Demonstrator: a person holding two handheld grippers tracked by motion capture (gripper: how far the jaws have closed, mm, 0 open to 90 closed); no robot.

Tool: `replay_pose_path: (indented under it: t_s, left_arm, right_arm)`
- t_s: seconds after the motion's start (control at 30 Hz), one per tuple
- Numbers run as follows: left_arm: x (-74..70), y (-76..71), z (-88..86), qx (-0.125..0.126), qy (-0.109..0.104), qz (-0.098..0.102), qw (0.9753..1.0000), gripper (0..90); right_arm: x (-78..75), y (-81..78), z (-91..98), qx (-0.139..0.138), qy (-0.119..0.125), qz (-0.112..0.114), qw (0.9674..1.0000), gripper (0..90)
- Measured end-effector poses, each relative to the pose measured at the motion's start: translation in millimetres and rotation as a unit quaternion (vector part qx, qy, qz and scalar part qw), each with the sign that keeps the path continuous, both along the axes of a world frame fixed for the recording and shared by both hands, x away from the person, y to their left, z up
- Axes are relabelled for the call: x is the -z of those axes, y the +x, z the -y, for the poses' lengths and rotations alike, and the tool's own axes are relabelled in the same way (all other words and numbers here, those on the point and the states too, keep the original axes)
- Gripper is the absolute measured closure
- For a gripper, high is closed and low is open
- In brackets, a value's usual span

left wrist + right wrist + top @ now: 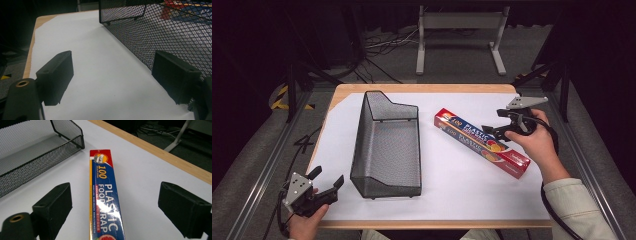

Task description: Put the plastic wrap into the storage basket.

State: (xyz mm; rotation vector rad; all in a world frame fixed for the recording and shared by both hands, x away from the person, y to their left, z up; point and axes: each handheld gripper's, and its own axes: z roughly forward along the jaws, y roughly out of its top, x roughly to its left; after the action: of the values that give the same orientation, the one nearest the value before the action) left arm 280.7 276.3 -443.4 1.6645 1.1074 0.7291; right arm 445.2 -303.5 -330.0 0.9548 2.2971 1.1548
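High view, near to far. At the lower left of the frame the left tool [328, 181] rests over the near edge of the counter [462, 200], its jaws spread apart and nothing between them; in the left gripper view the jaws stand either side of bare white surface, with the mesh wall of the wire basket [160, 32] just beside the right-hand jaw. The black wire basket [387, 145] stands left of centre in the high view, its long axis running from the near edge toward the far edge, its taller back wall at the far end. At the right of the frame the person's right hand [537, 142] holds the right tool [493, 131] over the middle of the plastic food wrap box [462, 131], a long red and blue carton lying flat and slantwise, its near end at the lower right and its far end pointing to the upper left, well apart from the basket. In the right gripper view the box [105, 195] runs up the middle of the frame between the two jaws, which are released, with clear gaps on both sides.
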Motion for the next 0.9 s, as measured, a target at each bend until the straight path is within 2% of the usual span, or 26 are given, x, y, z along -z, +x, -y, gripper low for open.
replay_pose_path:
  t_s: [0.17,0.4,0.47,0.53,0.63,0.7,0.73,0.77,0.9]
  left_arm:
    - [0.0,0.1,0.0,0.001,0.0,0.0,1.0,18.4]
    - [0.4,1.3,0.8,0.003,0.001,-0.002,1.0,18.4]
    - [0.6,1.6,1.3,0.003,0.0,-0.003,1.0,18.4]
    - [0.9,2.0,2.0,0.003,-0.001,-0.003,1.0,18.4]
    - [1.0,2.7,2.5,0.006,0.001,-0.004,1.0,18.4]
    - [1.1,2.8,3.1,0.007,0.002,-0.004,1.0,18.4]
    - [1.3,2.9,3.2,0.007,0.001,-0.004,1.0,18.4]
    - [1.4,3.0,3.0,0.007,0.002,-0.005,1.0,18.4]
    - [1.4,3.1,2.9,0.006,-0.001,-0.005,1.0,18.4]
  right_arm:
    - [9.3,11.5,-7.9,-0.009,-0.01,-0.045,0.9989,18.7]
    - [27.4,24.2,-17.8,-0.024,-0.047,-0.077,0.9956,20.4]
    - [32.2,29.3,-20.1,-0.025,-0.062,-0.08,0.9945,18.5]
    - [35.4,32.3,-20.9,-0.024,-0.063,-0.091,0.9935,18.5]
    - [41.8,36.9,-21.9,-0.021,-0.07,-0.115,0.9907,18.5]
    - [44.3,38.0,-22.7,-0.023,-0.073,-0.118,0.99,18.5]
    - [50.1,39.7,-25.5,-0.029,-0.08,-0.131,0.9877,17.2]
    - [50.1,39.7,-25.5,-0.029,-0.08,-0.131,0.9877,17.2]
    - [60.9,42.4,-31.4,-0.032,-0.105,-0.151,0.9824,15.9]
